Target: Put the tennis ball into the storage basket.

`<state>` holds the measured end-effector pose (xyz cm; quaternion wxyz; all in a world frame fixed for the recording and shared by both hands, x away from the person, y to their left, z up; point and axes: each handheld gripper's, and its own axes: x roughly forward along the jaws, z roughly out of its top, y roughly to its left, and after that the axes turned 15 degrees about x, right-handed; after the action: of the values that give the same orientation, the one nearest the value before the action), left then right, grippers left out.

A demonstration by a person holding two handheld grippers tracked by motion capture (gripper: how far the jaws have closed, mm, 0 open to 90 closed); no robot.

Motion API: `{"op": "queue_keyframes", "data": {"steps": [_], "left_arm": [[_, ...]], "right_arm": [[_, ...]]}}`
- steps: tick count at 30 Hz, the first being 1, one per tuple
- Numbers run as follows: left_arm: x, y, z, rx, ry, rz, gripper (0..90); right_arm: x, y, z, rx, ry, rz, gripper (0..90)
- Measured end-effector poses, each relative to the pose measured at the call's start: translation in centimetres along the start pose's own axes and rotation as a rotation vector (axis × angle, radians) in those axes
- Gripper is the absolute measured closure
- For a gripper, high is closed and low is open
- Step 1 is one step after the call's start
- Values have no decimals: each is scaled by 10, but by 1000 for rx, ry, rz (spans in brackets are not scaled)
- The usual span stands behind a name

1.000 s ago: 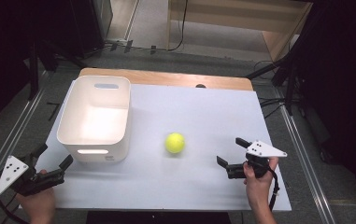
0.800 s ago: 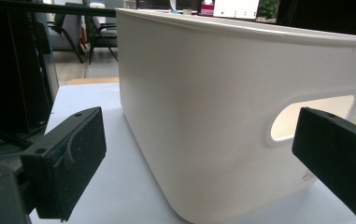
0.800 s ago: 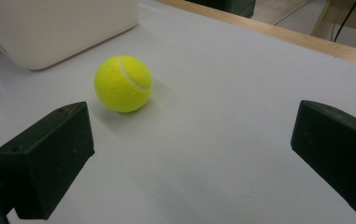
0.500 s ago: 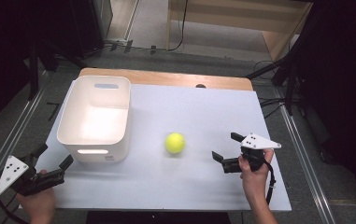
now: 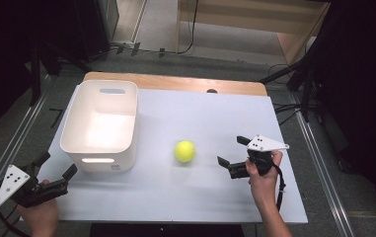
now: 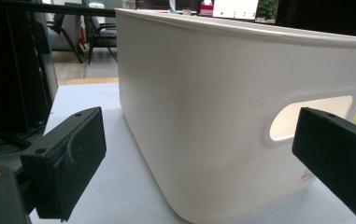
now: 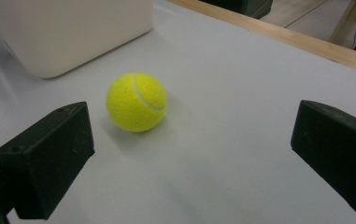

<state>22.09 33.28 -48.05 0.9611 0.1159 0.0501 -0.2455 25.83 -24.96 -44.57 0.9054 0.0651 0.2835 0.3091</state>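
Ball (image 5: 185, 151) is sitting mid-counter; I am aiming the right claw (image 5: 231, 157), jaws apart, at it. Left claw (image 5: 56, 166), also apart, is idling beside the bin (image 5: 101, 126). Next: probably closing in.

Just ahead of your right claw (image 5: 231, 154) sits a tennis ball (image 7: 136, 101), fuzzy and matt like felt, with a smooth pale seam. Under it the worktop (image 7: 241, 102) looks smooth and matt, edged beyond with bare wood (image 5: 175, 82). Close before your left claw (image 6: 199, 163) the bin (image 6: 203, 107) is smooth white plastic with a faint sheen. Both claws' pads (image 7: 49, 154) look dull, matt black.
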Motion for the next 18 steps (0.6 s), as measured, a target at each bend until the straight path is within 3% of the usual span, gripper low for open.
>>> {"op": "queue_keyframes", "data": {"steps": [18], "left_arm": [[0, 0, 0, -2, -1, -2, 28]], "right_arm": [[20, 10, 15, -29, 30, 37, 0]]}}
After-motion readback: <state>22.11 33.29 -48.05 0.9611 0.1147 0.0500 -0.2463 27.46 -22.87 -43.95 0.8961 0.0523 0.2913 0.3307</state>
